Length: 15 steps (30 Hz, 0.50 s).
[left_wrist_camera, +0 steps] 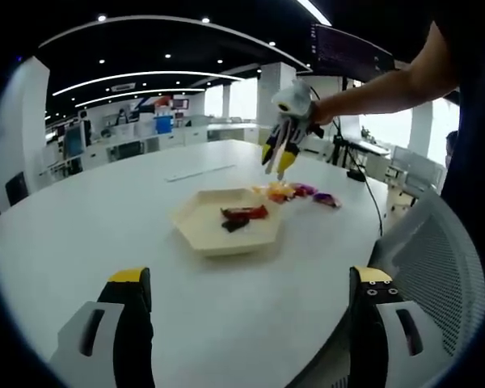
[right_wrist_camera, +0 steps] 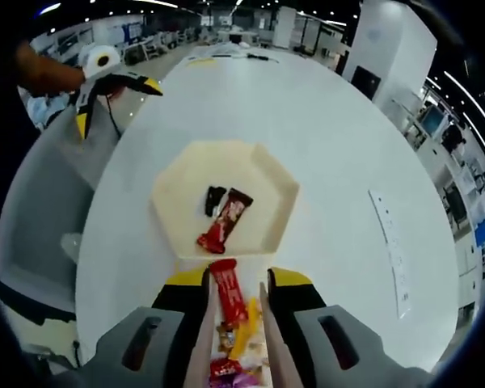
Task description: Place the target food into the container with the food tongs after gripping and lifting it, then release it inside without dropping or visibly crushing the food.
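The hexagon tray [right_wrist_camera: 279, 212] holds a red bar [right_wrist_camera: 224, 221] and a small black bar [right_wrist_camera: 214, 200]. The tongs [right_wrist_camera: 234, 311] squeeze another red snack bar [right_wrist_camera: 228, 293].

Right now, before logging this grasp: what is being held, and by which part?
The right gripper, through its tongs, holds a red snack bar across its middle, far end jutting toward the tray. The left gripper is open, holding nothing.

One cream hexagonal tray [right_wrist_camera: 271, 182] is seen on one white round table [right_wrist_camera: 347, 145]. Two wrapped snacks are counted inside it: one red bar [right_wrist_camera: 225, 221], one small black piece [right_wrist_camera: 214, 200]. One red wrapped bar [right_wrist_camera: 227, 291] is seen near the tray's near edge, above a pile of colourful wrappers [left_wrist_camera: 297, 191], number unclear. Two grippers are visible.
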Available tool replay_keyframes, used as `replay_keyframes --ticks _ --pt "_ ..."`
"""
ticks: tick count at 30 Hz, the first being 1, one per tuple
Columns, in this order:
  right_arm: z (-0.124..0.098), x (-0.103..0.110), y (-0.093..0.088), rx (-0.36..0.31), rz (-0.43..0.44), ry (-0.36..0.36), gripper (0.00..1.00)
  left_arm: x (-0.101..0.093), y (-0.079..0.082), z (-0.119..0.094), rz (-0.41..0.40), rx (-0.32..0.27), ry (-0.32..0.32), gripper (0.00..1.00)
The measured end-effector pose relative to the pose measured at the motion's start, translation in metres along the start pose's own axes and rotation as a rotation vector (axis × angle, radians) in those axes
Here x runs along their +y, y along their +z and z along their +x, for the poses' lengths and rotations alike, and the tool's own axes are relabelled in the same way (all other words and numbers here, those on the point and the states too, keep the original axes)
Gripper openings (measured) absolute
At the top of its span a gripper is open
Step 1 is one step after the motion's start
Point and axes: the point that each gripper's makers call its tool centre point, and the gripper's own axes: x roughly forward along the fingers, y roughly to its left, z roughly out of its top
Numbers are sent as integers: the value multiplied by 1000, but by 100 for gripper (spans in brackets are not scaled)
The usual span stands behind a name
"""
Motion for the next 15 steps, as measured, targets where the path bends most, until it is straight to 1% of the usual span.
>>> replay_keyframes --ticks 10,15 --pt "10 2 -11 11 -12 10 28 0 1 0 -4 -4 2 99" --pt "16 4 -15 6 -6 18 28 1 1 0 -7 -5 3 99"
